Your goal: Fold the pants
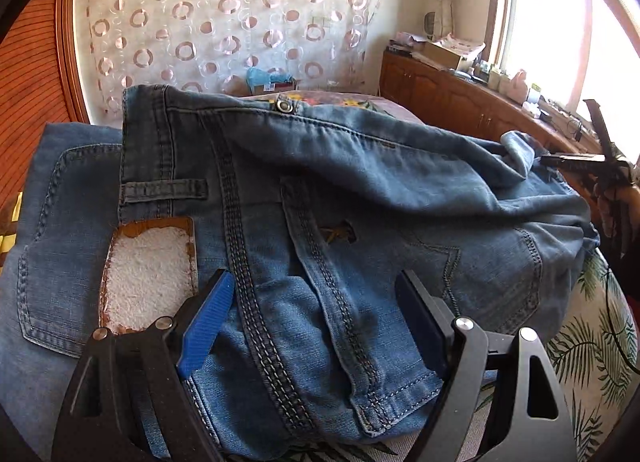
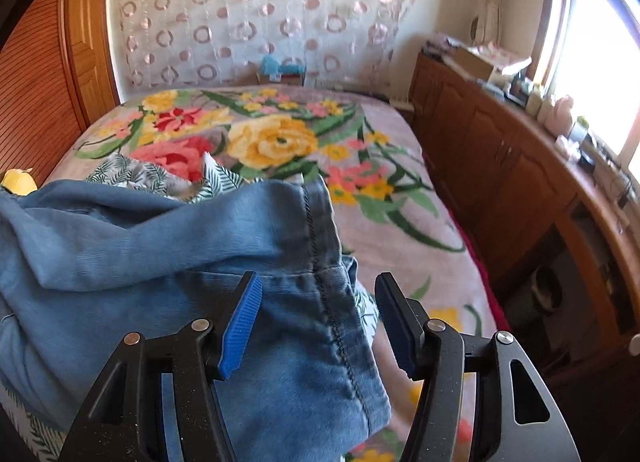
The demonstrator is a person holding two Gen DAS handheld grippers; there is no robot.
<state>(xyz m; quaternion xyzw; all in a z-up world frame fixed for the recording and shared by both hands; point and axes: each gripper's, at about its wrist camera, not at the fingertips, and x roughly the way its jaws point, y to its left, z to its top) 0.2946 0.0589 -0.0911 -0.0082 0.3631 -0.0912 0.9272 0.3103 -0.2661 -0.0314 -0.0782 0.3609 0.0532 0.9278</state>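
Left wrist view: faded blue denim pants (image 1: 320,198), bunched w/ waistband up, lie on the bed over a white leaf-print sheet (image 1: 592,342); metal button (image 1: 285,106) at top edge, belt loop (image 1: 164,189) and worn brown-edged white waist patch (image 1: 148,274) at left. Left tool (image 1: 316,318) stands wide, blue-padded fingers (image 1: 206,326) straddling the seam, not clamping cloth. Right tool (image 1: 592,160) shows at far right beside a raised fold; grip unclear there. Right wrist view: right tool (image 2: 318,322) wide, pant-leg hem (image 2: 320,246) lying btwn the fingers, unpinched. Floral pink-grey blanket (image 2: 280,134) covers the bed beyond; wooden cabinet (image 2: 500,166) at right.
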